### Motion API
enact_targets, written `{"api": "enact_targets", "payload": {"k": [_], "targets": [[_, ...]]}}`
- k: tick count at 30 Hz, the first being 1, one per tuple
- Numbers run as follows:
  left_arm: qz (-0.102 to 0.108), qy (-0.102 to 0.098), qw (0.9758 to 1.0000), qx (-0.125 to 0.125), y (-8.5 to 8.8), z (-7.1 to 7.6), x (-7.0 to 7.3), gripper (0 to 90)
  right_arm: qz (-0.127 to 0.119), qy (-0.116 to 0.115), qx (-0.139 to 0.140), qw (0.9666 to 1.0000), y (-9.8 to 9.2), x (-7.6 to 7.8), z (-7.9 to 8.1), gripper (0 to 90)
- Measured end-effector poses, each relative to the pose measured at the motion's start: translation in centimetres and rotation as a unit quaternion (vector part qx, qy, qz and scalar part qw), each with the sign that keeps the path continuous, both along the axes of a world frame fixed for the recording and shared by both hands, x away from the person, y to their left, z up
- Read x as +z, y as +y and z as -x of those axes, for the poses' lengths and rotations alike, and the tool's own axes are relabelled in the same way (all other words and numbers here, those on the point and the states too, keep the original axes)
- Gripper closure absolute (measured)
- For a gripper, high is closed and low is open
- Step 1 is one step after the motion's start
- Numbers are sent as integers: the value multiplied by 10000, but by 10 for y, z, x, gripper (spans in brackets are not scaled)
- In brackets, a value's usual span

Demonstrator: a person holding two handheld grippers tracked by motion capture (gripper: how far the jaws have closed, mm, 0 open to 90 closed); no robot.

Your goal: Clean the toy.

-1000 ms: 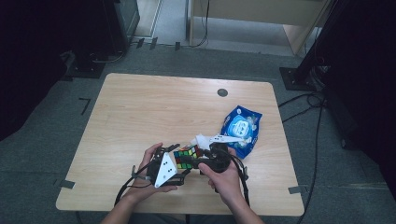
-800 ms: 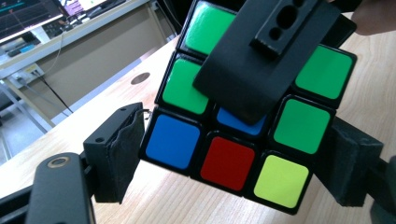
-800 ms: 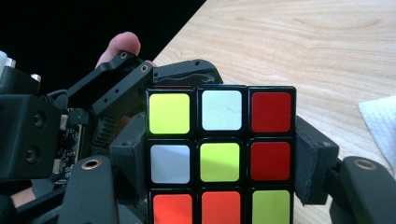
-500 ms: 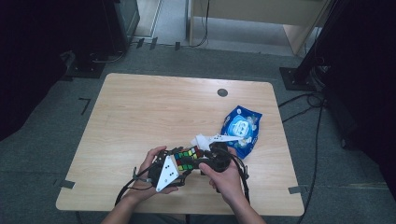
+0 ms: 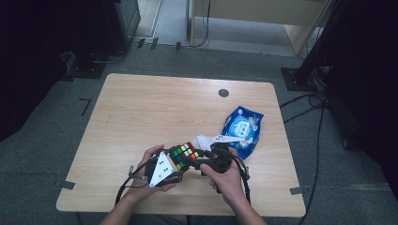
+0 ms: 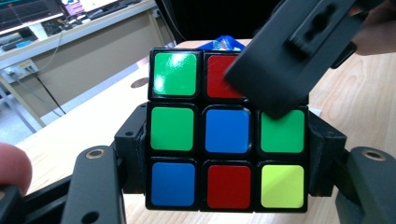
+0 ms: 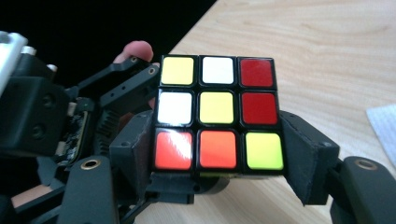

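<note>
A pale wooden worktop (image 5: 155, 112) stands on grey carpet, with dark equipment stands around its far edge. Both hands work over the near edge, where a scrambled puzzle cube (image 5: 184, 153) is held clear of the wood between the two grippers.

The left gripper (image 6: 229, 154) has just been closing, and its fingers (image 6: 133, 144) now clamp the cube's lower rows from either side; the face between them shows green, blue, red and yellow tiles. A dark part of the other gripper crosses the upper corner of that face.

The right gripper (image 7: 217, 158) grasps the same cube: its fingers (image 7: 301, 154) press against the bottom row (red, orange, yellow-green), with two rows of tiles standing above the fingertips. Just beyond its fingers on one side sits the left gripper's black body, with a fingertip of the person's hand behind it.

A blue snack packet (image 5: 243, 129) lies flat on the worktop, beyond the right gripper's fingers and apart from the cube. A white sheet (image 7: 385, 126) rests on the wood near that gripper.
</note>
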State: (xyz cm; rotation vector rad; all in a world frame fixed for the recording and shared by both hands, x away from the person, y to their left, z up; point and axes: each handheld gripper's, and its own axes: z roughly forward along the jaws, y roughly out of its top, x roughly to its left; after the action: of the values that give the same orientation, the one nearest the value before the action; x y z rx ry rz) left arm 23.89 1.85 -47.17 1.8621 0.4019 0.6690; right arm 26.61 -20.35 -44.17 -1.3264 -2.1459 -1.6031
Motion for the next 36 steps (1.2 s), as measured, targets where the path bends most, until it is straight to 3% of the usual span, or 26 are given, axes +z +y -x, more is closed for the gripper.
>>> {"api": "enact_targets", "payload": {"k": [6, 8, 10, 11, 12, 14, 15, 16, 17, 20, 23, 26, 31, 33, 34, 36], "targets": [[89, 91, 9997, 213, 10, -7, 1, 340, -191, -390, -91, 9990, -9, 8, 1, 365], [157, 194, 9991, 329, 17, -12, 0, 340, -282, -542, -253, 9978, -17, 12, 1, 373], [310, 306, 9981, 433, 25, -16, 2, 340, -120, -574, -431, 9973, -24, 8, -3, 381], [346, 327, 9978, 454, 27, -17, 2, 340, 122, -643, -554, 9963, -25, 3, -4, 386], [372, 345, 9976, 472, 28, -18, 3, 340, 502, -797, -718, 9930, -25, -2, -5, 392], [374, 349, 9975, 495, 29, -18, 3, 340, 1390, -1148, -923, 9793, -23, -16, -8, 434], [374, 349, 9975, 495, 29, -18, 3, 340, 1390, -1148, -923, 9793, -23, -16, -8, 434], [362, 350, 9975, 495, 29, -18, 3, 340, 1935, -1324, -934, 9676, -21, -31, -10, 488], [362, 350, 9975, 495, 29, -18, 3, 340, 1935, -1324, -934, 9676, -21, -31, -10, 488], [334, 364, 9977, 463, 27, -18, 1, 340, 2371, -1198, -904, 9598, -19, -54, -16, 512], [306, 372, 9979, 445, 27, -18, 1, 340, 2537, -1016, -877, 9579, -20, -65, -20, 527], [294, 367, 9979, 435, 26, -17, 1, 340, 2691, -976, -903, 9539, -21, -73, -22, 557], [306, 405, 9979, 410, 25, -17, 0, 339, 2775, -1162, -953, 9489, -24, -76, -22, 693], [292, 415, 9979, 402, 24, -17, -1, 340, 2773, -1165, -990, 9485, -25, -77, -21, 746], [275, 418, 9980, 379, 22, -16, -2, 340, 2741, -1184, -1044, 9486, -30, -78, -23, 846], [253, 419, 9982, 357, 21, -15, -2, 340, 2650, -1122, -1051, 9519, -34, -78, -24, 884]]}}
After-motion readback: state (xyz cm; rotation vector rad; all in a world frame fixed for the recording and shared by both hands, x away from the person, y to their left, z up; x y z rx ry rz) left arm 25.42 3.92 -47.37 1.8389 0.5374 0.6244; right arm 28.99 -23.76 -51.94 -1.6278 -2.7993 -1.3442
